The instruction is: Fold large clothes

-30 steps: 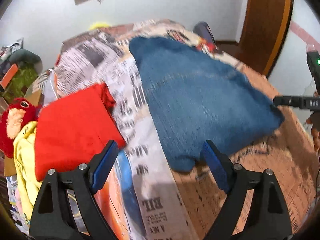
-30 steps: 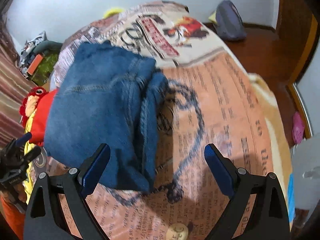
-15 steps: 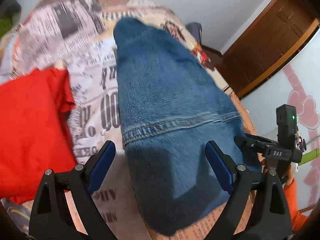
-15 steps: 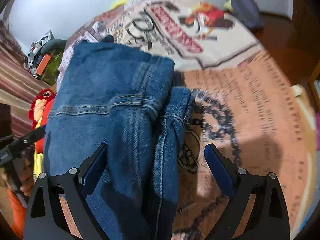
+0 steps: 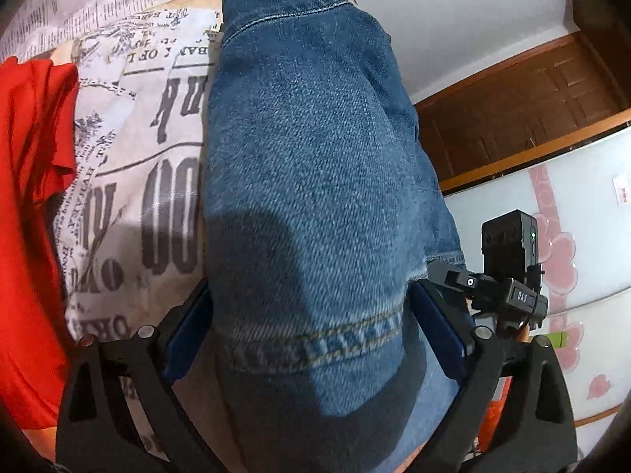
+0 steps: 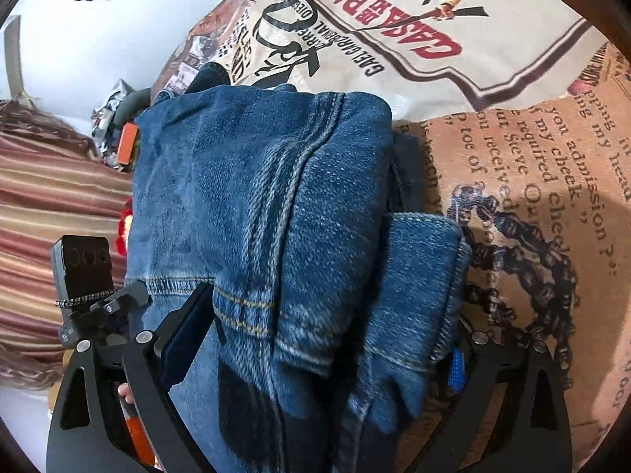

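Folded blue jeans [image 5: 307, 181] lie on a bed with a newspaper-print cover [image 5: 150, 126]. My left gripper [image 5: 311, 331] is open, its blue pads [image 5: 185, 335] straddling the near end of the folded jeans by a stitched seam. My right gripper [image 6: 315, 339] is open too, its pads [image 6: 189, 331] either side of the jeans [image 6: 268, 205] from the opposite side. The right gripper also shows in the left wrist view [image 5: 508, 276], and the left one in the right wrist view [image 6: 90, 287]. Neither pair of pads visibly presses the cloth.
A folded red garment [image 5: 27, 205] lies left of the jeans. A wooden door [image 5: 520, 102] and a white wardrobe with pink flowers [image 5: 572, 236] stand to the right. Clutter [image 6: 118, 118] and a striped curtain [image 6: 51, 197] lie beyond the bed's far side.
Both grippers have come down and forward onto the folded jeans, which now sit between their open jaws. The jeans have not visibly moved.
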The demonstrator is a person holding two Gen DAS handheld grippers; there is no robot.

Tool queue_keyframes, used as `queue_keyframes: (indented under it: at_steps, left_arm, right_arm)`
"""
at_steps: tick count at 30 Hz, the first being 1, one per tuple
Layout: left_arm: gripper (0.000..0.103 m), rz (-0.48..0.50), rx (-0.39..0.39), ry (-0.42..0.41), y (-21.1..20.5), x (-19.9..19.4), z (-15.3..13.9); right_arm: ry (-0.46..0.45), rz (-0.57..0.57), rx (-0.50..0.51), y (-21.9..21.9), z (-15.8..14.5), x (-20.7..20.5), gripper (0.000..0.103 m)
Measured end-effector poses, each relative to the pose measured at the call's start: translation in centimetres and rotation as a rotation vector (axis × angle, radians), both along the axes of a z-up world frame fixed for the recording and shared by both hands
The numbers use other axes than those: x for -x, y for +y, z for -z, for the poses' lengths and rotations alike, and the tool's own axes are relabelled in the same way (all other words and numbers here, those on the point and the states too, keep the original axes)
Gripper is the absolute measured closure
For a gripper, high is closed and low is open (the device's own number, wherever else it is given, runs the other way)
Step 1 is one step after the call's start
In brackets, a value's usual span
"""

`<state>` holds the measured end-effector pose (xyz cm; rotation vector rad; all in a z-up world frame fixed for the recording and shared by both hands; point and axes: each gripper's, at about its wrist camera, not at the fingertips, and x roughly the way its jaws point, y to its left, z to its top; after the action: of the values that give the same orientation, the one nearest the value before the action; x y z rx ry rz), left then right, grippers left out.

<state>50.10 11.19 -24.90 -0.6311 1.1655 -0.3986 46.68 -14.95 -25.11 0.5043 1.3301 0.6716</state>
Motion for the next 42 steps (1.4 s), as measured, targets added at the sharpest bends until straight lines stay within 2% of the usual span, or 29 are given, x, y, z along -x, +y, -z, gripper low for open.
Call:
queue_keyframes:
  at_steps: [2,5,7,10,13,17,19,21,23,25,32,35,38,42]
  left_arm:
    - [0.008,0.004,0.004,-0.016,-0.3,-0.1,0.0]
    - [0.021,0.022,-0.071,-0.059,-1.4,1.2,-0.3]
    - [0.031,0.023,-0.082,-0.067,-1.7,2.1,-1.0]
    - [0.047,0.038,-0.11,-0.07,-1.9,3.5,-2.7]
    - [0.052,0.05,-0.176,-0.101,-2.7,4.9,-5.3]
    - [0.054,0.045,-0.221,-0.174,-2.5,7.1,-9.3]
    - [0.055,0.032,-0.23,-0.219,-1.5,8.5,-11.5]
    - [0.056,0.019,-0.208,-0.256,-0.3,9.5,-13.2]
    - [0.057,0.004,-0.164,-0.277,1.5,10.2,-14.8]
    - [0.058,-0.022,-0.165,-0.295,3.1,10.7,-16.2]
    - [0.059,-0.09,-0.175,-0.364,9.7,12.7,-18.5]
    - [0.059,-0.127,-0.187,-0.385,13.0,12.8,-18.7]
    - [0.059,-0.162,-0.21,-0.39,16.3,11.9,-17.3]
    - [0.058,-0.218,-0.223,-0.335,21.3,11.6,-13.2]
  right_arm:
    - [0.006,0.004,-0.024,-0.3,-0.1,0.2,0.012]
    - [0.015,0.016,-0.042,-0.8,-0.4,1.0,0.025]
    - [0.023,0.015,-0.053,-1.2,-1.0,1.8,0.038]
    - [0.013,0.013,-0.05,-1.0,-2.6,3.1,0.049]
    - [-0.03,-0.005,-0.049,0.2,-5.4,4.3,0.054]
    - [-0.11,-0.039,-0.011,2.7,-9.5,6.4,0.057]
    - [-0.129,-0.047,-0.032,3.7,-11.1,7.1,0.06]
    - [-0.161,-0.058,-0.078,4.8,-13.2,7.7,0.063]
    - [-0.233,-0.065,-0.057,6.8,-15.7,8.2,0.063]
    - [-0.285,-0.076,-0.039,8.8,-17.5,8.6,0.064]
    - [-0.328,-0.09,-0.054,14.1,-19.2,8.4,0.064]
    - [-0.334,-0.102,-0.061,16.6,-18.7,7.5,0.064]
    - [-0.349,-0.134,-0.053,19.9,-18.1,6.5,0.064]
    - [-0.324,-0.177,-0.006,24.6,-15.1,5.4,0.064]
